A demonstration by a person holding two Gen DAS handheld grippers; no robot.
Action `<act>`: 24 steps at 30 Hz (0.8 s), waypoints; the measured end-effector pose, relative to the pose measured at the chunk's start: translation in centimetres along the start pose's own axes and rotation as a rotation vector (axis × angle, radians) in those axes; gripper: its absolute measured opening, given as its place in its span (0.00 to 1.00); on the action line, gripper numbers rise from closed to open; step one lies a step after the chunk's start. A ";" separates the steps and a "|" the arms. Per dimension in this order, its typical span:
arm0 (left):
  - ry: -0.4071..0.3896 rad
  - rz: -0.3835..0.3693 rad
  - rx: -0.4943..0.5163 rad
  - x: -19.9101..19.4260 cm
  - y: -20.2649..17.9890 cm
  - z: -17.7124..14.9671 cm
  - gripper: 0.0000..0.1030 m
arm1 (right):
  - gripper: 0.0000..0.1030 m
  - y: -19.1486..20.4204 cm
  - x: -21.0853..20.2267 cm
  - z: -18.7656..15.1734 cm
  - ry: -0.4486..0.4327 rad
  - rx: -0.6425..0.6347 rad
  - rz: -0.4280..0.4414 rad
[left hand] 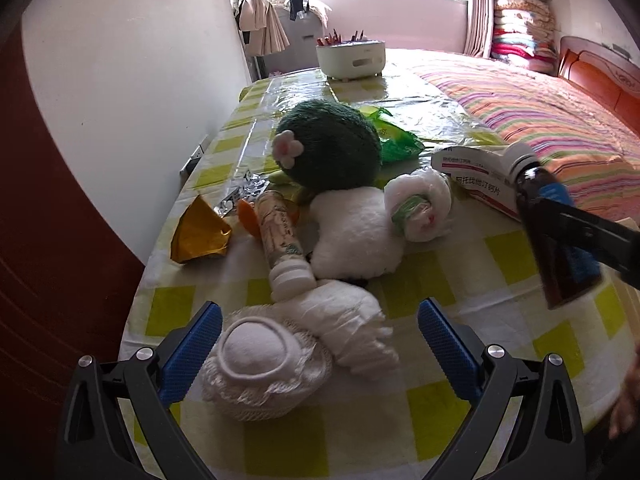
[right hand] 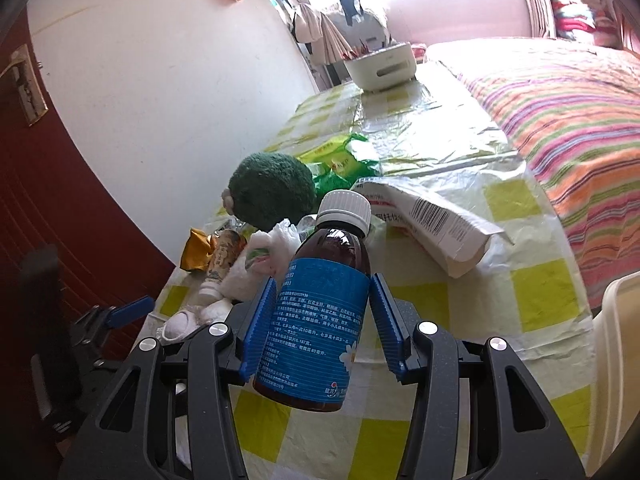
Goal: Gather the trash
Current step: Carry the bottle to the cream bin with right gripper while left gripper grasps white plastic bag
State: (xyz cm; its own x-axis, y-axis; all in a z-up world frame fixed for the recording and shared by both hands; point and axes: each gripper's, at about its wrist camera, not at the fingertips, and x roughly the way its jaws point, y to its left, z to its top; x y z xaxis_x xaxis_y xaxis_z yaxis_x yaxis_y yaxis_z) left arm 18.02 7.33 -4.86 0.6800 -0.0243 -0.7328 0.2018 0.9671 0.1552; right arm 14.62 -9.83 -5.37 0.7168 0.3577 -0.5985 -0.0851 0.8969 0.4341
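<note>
Between my right fingers: the brown syrup bottle (right hand: 316, 304) is clamped at its blue label by the right gripper (right hand: 324, 320), cap forward, clear of the worktop (right hand: 532, 292) so I can carry it off.
Left fingers: the left gripper (left hand: 320, 344) gapes wide and empty, straddling a white sock bundle (left hand: 260, 368), probably my next pick.
Beyond: medicine box (right hand: 432, 220), gold wrapper (left hand: 200, 232), green plush (left hand: 328, 148) lie scattered.

Left tool (left hand: 320, 344) spread wide, angled downward; right tool (right hand: 324, 320) clamped, raised.
</note>
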 end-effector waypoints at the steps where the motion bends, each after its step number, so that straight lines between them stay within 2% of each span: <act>1: 0.013 0.005 0.005 0.4 -0.2 0.1 0.93 | 0.45 -0.2 -0.3 0.0 -0.005 0.003 0.001; 6: 0.084 -0.001 0.011 2.7 -0.8 0.4 0.92 | 0.45 -0.8 -0.9 0.2 -0.016 0.013 0.004; 8: 0.095 -0.002 0.016 3.1 -0.9 0.4 0.79 | 0.45 -1.0 -1.2 0.2 -0.022 0.017 0.006; 10: 0.121 -0.023 0.002 3.7 -0.8 0.4 0.37 | 0.45 -1.1 -1.7 0.3 -0.031 0.020 0.010; 11: 0.131 -0.035 -0.009 3.9 -0.7 0.3 0.32 | 0.45 -1.2 -1.9 0.3 -0.037 0.018 0.010; 15: 0.116 -0.056 -0.002 3.6 -0.5 0.1 0.28 | 0.45 -1.6 -3.0 0.3 -0.058 0.025 0.013; 17: 0.083 -0.079 0.008 2.7 -0.7 0.0 0.25 | 0.45 -1.9 -3.6 0.4 -0.074 0.031 0.015; 24: -0.014 -0.092 0.085 0.0 -3.4 0.1 0.25 | 0.45 -2.6 -5.8 0.8 -0.140 0.023 0.002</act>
State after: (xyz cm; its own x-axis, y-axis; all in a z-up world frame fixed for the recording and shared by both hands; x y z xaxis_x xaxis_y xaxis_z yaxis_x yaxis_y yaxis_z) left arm 17.41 4.03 -5.25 0.6659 -0.1161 -0.7370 0.3223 0.9356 0.1439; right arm 11.24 -14.49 -2.48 0.8064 0.3184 -0.4984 -0.0721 0.8893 0.4515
